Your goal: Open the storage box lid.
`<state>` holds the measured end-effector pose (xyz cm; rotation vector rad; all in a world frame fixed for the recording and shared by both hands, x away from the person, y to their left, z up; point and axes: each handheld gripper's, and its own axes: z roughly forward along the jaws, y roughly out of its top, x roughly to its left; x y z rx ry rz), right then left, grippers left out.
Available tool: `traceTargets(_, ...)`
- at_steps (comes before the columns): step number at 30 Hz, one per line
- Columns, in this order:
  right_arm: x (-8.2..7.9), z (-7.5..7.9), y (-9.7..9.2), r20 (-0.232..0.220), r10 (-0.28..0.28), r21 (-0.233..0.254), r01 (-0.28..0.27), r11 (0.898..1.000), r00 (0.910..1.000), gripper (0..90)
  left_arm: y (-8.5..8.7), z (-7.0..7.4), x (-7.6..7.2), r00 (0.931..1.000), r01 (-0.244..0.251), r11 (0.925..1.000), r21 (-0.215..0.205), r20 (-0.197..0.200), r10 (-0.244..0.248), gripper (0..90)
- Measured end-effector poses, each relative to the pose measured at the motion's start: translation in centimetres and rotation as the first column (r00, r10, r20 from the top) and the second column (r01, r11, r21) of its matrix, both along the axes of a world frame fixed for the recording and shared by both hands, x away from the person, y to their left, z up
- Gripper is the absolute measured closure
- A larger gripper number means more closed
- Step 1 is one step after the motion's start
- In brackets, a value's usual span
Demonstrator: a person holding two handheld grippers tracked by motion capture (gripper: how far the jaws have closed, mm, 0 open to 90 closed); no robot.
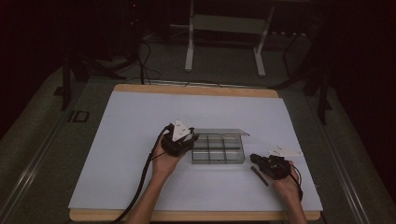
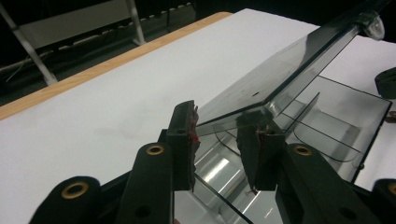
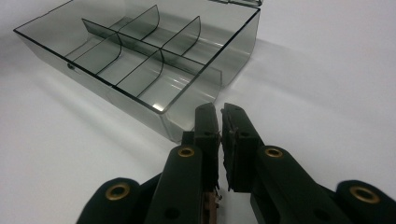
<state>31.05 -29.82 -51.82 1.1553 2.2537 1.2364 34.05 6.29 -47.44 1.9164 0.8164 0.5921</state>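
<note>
High view looks forward-down over whole table (image 1: 116,140); both gripper views sit low, close-up — all share the divided clear box (image 1: 218,150) (image 2: 336,116) (image 3: 140,60).

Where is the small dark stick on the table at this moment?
In the high view, the stick lies on the white table near the front right, just left of the right gripper and in front of the clear box.
</note>
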Motion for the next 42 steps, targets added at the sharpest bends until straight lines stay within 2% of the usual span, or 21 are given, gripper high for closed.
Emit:
traceTargets(4,0.0,0.0,-0.2,0.001,-0.007,0.004,0.007,1.000,1.0000,84.7,0.1,0.2,0.4,1.0000,-0.006,0.9999,-0.012,-0.004,0.006,68.6)
traceTargets(8,0.1,-0.1,-0.3,0.002,-0.012,0.006,0.012,1.000,0.9999,84.7,0.1,0.5,1.0,0.9999,-0.012,0.9999,-0.002,0.000,0.012,69.4)
traceTargets(12,0.1,-0.1,-0.4,0.002,-0.013,0.010,0.013,1.000,0.9999,84.5,0.3,0.5,1.4,0.9998,-0.017,0.9998,-0.013,-0.005,0.017,73.8)
traceTargets(17,0.1,-0.1,-0.3,-0.001,-0.011,0.009,0.011,1.000,0.9999,84.5,0.2,0.6,1.9,0.9995,-0.030,0.9995,-0.011,-0.006,0.030,75.1)
traceTargets(23,0.1,-0.2,-0.3,-0.002,-0.010,0.009,0.010,1.000,0.9999,84.3,0.1,0.5,2.7,0.9994,-0.028,0.9996,0.010,-0.020,0.028,75.9)
traceTargets(34,0.1,-0.1,-0.2,0.002,-0.008,0.010,0.008,1.000,1.0000,82.0,0.0,0.0,4.1,0.9983,-0.027,0.9995,0.014,-0.050,0.028,74.7)
traceTargets(42,0.1,-0.1,0.0,-0.001,-0.002,0.010,0.002,1.000,1.0000,81.4,0.1,-0.5,4.7,0.9970,-0.029,0.9994,-0.019,-0.073,0.028,74.6)
